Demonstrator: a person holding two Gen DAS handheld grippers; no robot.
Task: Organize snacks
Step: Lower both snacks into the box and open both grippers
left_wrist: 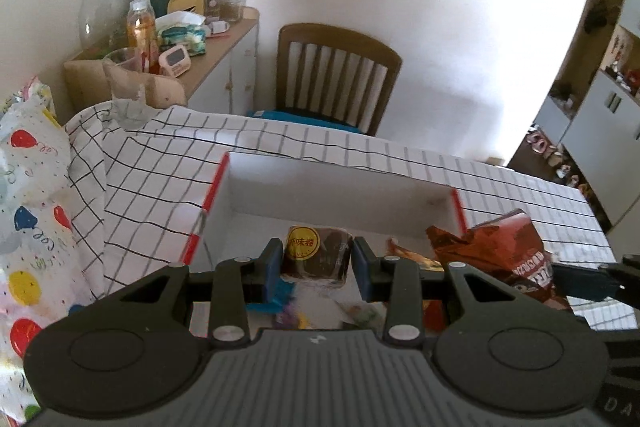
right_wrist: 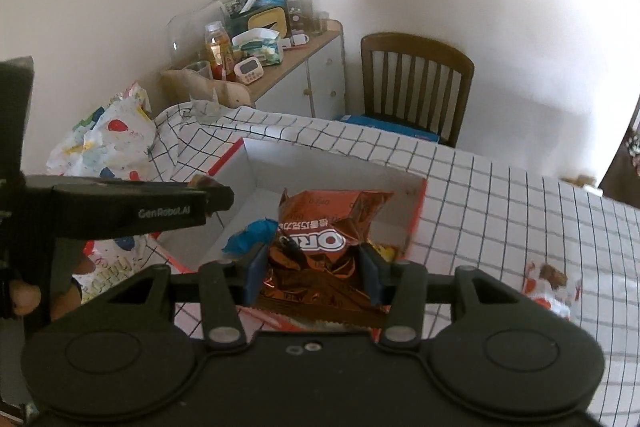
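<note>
A white box with red edges [left_wrist: 336, 187] stands on the checked tablecloth; it also shows in the right wrist view [right_wrist: 332, 163]. My left gripper [left_wrist: 316, 261] is shut on a brown wrapped cake roll with a yellow round label [left_wrist: 316, 255], held over the box. My right gripper [right_wrist: 314, 273] is shut on a brown foil Oreo bag [right_wrist: 324, 247], held over the box's near side; the bag also shows in the left wrist view [left_wrist: 508, 251]. A blue wrapper [right_wrist: 252, 235] and other small snacks [left_wrist: 408, 255] lie inside the box. The left gripper's arm [right_wrist: 120, 207] crosses the right wrist view.
A red-and-white snack pack [right_wrist: 552, 287] lies on the cloth to the right. A balloon-print bag [left_wrist: 28, 211] sits on the left. A wooden chair [left_wrist: 340, 75] and a cluttered sideboard [left_wrist: 168, 39] stand beyond the table. A glass jug [left_wrist: 124, 87] stands at the far left corner.
</note>
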